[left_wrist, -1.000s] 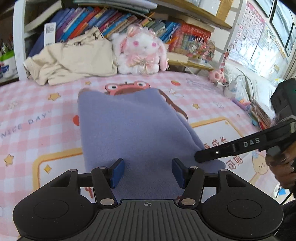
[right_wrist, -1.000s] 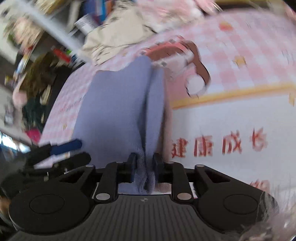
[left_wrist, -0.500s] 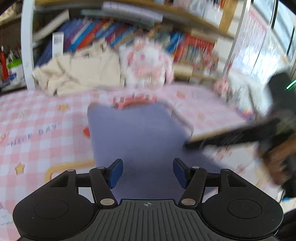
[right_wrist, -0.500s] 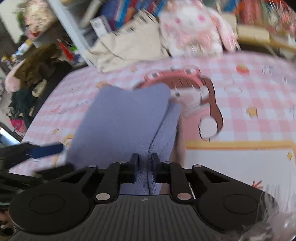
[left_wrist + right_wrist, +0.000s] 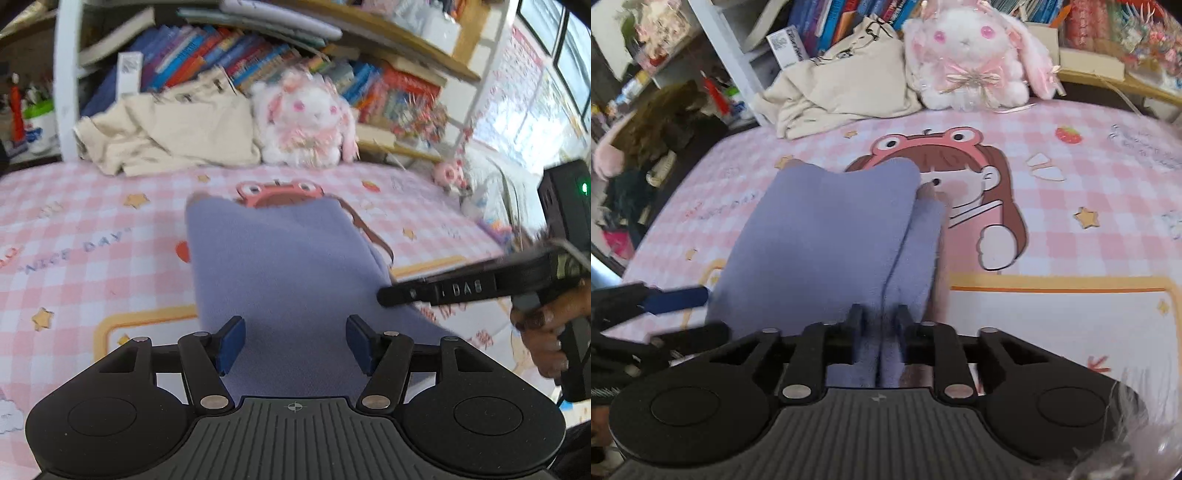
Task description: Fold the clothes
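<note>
A folded lavender-blue garment (image 5: 280,266) lies lengthwise on the pink checked mat (image 5: 74,258). My left gripper (image 5: 293,341) is open over its near end, blue pads apart on either side of the cloth. My right gripper (image 5: 879,325) is shut on the garment's (image 5: 827,236) near right edge, pinching a fold between its fingers. The right gripper also shows in the left wrist view (image 5: 384,297) at the garment's right edge. The left gripper's blue pad (image 5: 676,299) shows at the left of the right wrist view.
A crumpled beige garment (image 5: 166,133) and a white-and-pink plush rabbit (image 5: 306,118) sit at the far edge of the mat, against a bookshelf (image 5: 258,55). Clutter and a small pink toy (image 5: 448,175) lie at the far right. The mat's left edge (image 5: 665,206) drops off.
The right gripper swung up and levelled while keeping its pinch on the garment's edge. The left gripper rose slightly over the near end and stayed open.
</note>
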`<state>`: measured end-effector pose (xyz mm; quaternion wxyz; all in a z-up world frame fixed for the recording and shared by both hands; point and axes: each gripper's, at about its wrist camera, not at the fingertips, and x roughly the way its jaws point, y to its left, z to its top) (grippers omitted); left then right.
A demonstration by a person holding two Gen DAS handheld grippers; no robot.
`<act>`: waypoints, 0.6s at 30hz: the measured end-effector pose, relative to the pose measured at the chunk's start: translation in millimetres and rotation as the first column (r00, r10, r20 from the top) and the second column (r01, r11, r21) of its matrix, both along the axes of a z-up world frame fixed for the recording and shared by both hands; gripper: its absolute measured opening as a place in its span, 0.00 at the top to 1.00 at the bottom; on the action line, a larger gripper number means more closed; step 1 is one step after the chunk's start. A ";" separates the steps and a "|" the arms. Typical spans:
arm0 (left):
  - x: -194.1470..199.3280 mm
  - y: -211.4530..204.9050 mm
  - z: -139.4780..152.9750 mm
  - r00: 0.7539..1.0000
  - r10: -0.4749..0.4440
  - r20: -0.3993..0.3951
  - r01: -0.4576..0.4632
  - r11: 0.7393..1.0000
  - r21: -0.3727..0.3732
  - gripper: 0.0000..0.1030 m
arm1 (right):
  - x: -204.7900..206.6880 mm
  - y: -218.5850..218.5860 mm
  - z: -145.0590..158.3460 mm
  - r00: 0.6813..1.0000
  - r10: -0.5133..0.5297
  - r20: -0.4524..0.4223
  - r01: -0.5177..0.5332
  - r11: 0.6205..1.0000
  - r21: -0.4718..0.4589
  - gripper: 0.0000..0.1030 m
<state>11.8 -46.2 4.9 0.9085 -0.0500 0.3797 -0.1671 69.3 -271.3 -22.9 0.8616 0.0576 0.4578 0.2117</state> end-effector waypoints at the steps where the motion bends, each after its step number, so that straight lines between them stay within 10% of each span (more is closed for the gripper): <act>1: -1.6 2.4 2.9 1.000 0.008 0.011 -0.008 1.000 -0.003 0.39 | -3.0 -0.2 2.6 1.000 -0.002 0.004 0.002 1.000 0.000 0.63; 5: -3.5 7.5 4.8 1.000 0.022 0.016 -0.021 1.000 -0.013 0.37 | -11.5 7.0 0.8 1.000 0.015 -0.027 -0.015 1.000 -0.006 0.83; 10: -1.6 8.7 -1.7 0.999 0.047 -0.007 -0.046 0.999 0.016 0.37 | -32.5 7.0 35.2 0.987 0.033 0.159 -0.038 0.999 0.026 0.88; 18: -4.1 29.9 3.6 0.993 0.119 -0.011 -0.119 0.993 -0.021 0.31 | -15.2 1.3 -1.2 0.998 -0.068 -0.014 0.068 0.997 -0.022 0.83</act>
